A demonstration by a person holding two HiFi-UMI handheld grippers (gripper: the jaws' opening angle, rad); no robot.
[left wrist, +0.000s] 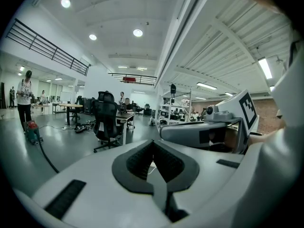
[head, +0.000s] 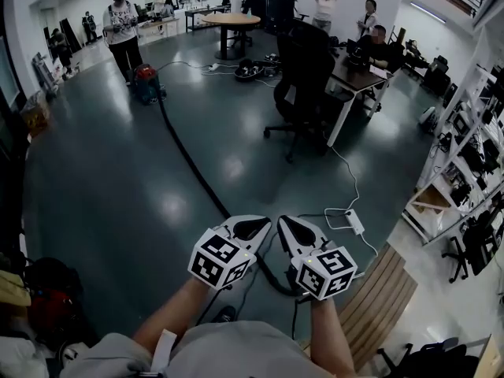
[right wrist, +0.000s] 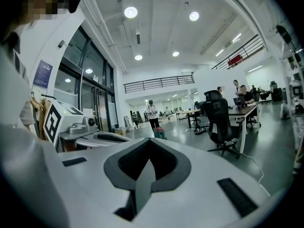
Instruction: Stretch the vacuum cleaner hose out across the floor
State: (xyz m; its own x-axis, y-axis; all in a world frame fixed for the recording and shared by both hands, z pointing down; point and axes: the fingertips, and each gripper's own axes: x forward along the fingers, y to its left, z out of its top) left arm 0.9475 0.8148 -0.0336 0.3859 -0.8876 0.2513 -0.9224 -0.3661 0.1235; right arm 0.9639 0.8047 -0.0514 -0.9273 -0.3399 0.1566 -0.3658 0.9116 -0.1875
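A black vacuum hose [head: 193, 164] lies stretched in a long line over the dark floor. It runs from the red and teal vacuum cleaner [head: 146, 82] at the far left toward me and ends in a curve by my feet. Above that near end, my left gripper [head: 252, 228] and right gripper [head: 294, 231] hover side by side, both shut and holding nothing. In the left gripper view the shut gripper [left wrist: 153, 159] points at the room, with the cleaner [left wrist: 32, 132] and hose [left wrist: 46, 156] at the left. The right gripper view shows its shut gripper [right wrist: 148, 167] and the distant cleaner [right wrist: 159, 134].
A person [head: 122, 26] stands behind the cleaner. A black office chair [head: 307, 77] and a desk [head: 358, 79] with seated people stand right of the hose. A white power strip [head: 354, 221] and cable lie near my right gripper. Shelving [head: 472, 156] and a wooden bench [head: 386, 302] line the right.
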